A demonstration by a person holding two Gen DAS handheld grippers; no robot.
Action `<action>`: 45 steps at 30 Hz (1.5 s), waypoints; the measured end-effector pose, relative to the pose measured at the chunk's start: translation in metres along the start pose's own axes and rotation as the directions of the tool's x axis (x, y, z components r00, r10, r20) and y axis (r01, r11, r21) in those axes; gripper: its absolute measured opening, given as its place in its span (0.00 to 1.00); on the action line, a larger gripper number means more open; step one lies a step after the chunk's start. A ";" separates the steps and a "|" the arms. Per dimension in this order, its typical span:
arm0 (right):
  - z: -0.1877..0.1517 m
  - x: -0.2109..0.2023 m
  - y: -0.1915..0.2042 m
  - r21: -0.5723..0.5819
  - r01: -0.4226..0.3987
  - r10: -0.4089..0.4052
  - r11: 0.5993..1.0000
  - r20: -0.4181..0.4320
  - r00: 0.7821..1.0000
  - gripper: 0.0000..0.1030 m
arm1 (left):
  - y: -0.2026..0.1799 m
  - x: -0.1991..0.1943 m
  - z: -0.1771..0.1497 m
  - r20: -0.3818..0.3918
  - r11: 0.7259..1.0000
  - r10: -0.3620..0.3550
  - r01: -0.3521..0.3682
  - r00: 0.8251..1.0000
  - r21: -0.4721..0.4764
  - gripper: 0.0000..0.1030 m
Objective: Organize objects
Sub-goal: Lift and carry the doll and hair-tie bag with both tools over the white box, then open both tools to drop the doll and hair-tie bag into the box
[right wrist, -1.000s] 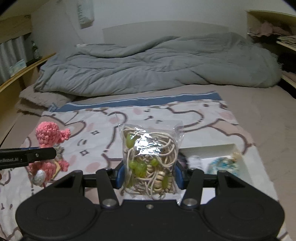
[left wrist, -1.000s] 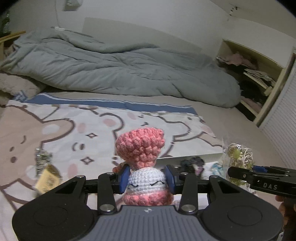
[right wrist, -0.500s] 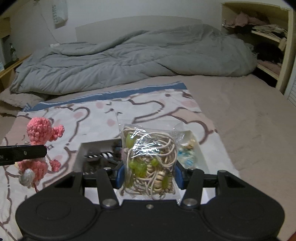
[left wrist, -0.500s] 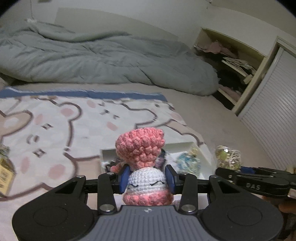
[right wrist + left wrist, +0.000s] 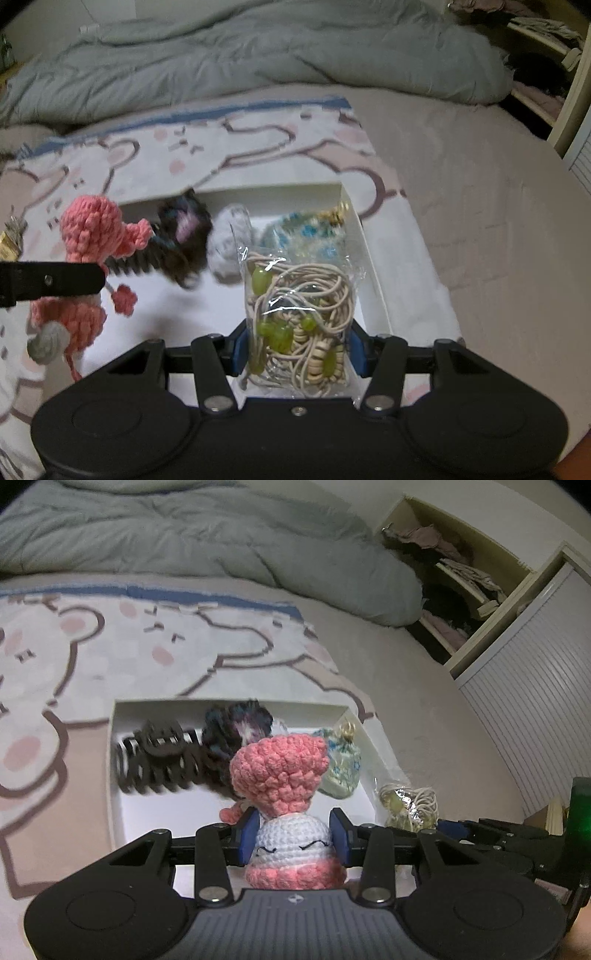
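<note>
My left gripper is shut on a pink and white crochet doll, held above the near part of a white shallow box. The doll also shows in the right wrist view. My right gripper is shut on a clear bag of beige hair ties with green beads, held over the box's right side. The bag shows in the left wrist view. The box holds a black claw clip, a dark scrunchie and a blue-green pouch.
The box lies on a bear-print blanket on a bed. A grey duvet is heaped at the back. Open shelves with clothes and a slatted door stand at the right. A small yellow packet lies left of the box.
Both grippers moved forward and tilted down over the white box, each still holding its object. The box now fills the middle of both views.
</note>
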State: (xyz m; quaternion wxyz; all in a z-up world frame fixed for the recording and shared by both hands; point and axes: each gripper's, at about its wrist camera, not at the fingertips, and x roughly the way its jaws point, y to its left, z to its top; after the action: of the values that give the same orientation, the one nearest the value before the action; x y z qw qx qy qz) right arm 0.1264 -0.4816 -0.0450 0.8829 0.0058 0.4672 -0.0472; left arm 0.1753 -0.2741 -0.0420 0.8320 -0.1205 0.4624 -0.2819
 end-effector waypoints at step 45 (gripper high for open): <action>-0.010 -0.001 -0.024 0.043 0.034 -0.033 0.999 -0.022 0.999 0.69 | -0.014 0.048 -0.022 -0.095 0.980 -0.168 0.156 0.981 -0.121 0.58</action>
State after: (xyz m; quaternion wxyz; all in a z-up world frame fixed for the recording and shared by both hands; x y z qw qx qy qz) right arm 0.1158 -0.5044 -0.0494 0.8766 0.0175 0.4755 -0.0720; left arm 0.1717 -0.3124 -0.0814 0.7727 -0.1896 0.5092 -0.3282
